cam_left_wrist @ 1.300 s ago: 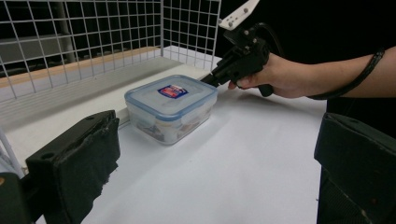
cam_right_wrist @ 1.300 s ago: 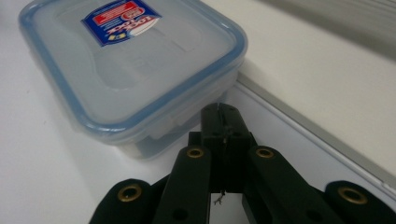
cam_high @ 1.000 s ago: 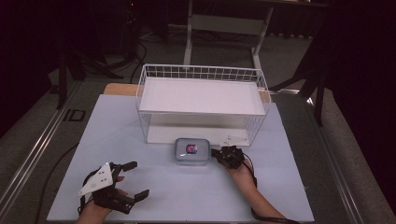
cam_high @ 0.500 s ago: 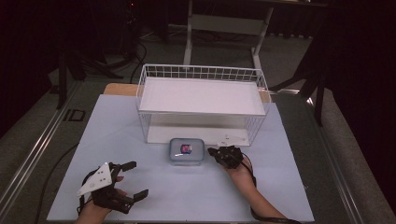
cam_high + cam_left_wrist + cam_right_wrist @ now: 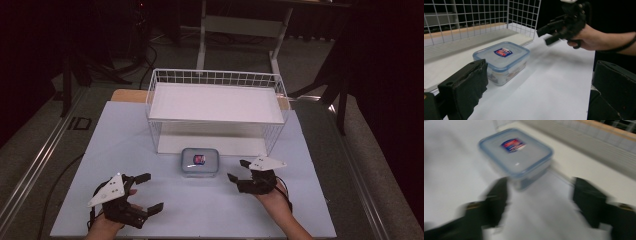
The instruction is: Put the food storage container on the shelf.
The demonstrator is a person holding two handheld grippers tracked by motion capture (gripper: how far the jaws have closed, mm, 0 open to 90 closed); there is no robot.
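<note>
A clear plastic container with a blue-rimmed lid and a red and blue label sits on the white table, just in front of the wire basket. My right gripper hovers a little to its right. Its jaws have just been opening and stand open with nothing between them. In the blurred right gripper view the container lies ahead of the spread jaws of the right gripper. My left gripper rests open near the front left. The left gripper view shows the container and the right gripper beyond it.
A white wire basket with a flat white board on top stands at the back middle of the table; its mesh rises behind the container. The white tabletop ends at dark floor on both sides.
My right gripper has pulled back from the container's right edge, rising slightly, and its jaws have gone from shut to open. The container has shifted slightly left. The left gripper has stayed put.
</note>
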